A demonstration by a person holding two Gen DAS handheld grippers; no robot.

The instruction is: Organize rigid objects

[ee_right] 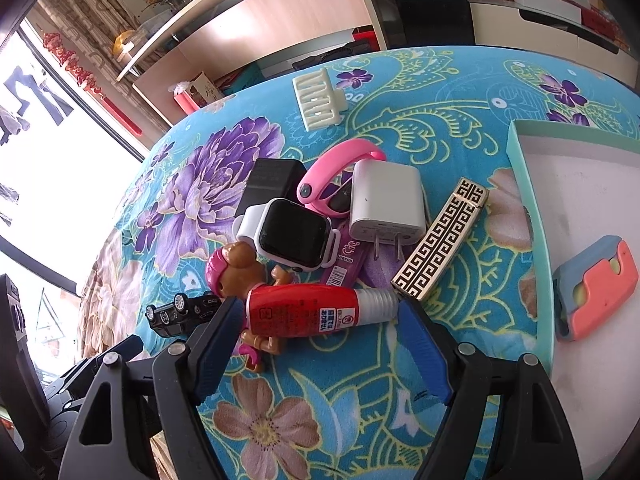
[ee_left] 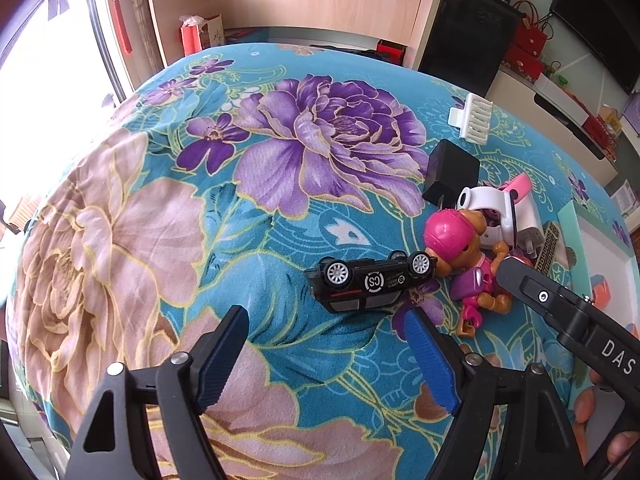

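Note:
A pile of small objects lies on the floral cloth. My right gripper (ee_right: 320, 316) is wide, with a red glue tube (ee_right: 316, 312) lying crosswise between its fingertips and touching both pads. Under the tube lies a pink-helmeted toy dog (ee_right: 236, 272), which also shows in the left wrist view (ee_left: 460, 248). My left gripper (ee_left: 326, 320) is open and empty, just short of a black toy car (ee_left: 368, 280) that lies on its side. The car also shows in the right wrist view (ee_right: 180, 312).
The pile holds a white smartwatch (ee_right: 292, 236), a white charger (ee_right: 386, 200), a black adapter (ee_right: 272, 180), a pink band (ee_right: 340, 164), a patterned lighter (ee_right: 440, 240) and a purple stick (ee_right: 344, 260). A white comb (ee_right: 320, 98) lies farther back. A teal-rimmed tray (ee_right: 524, 184) at right holds a coral-and-blue case (ee_right: 596, 288).

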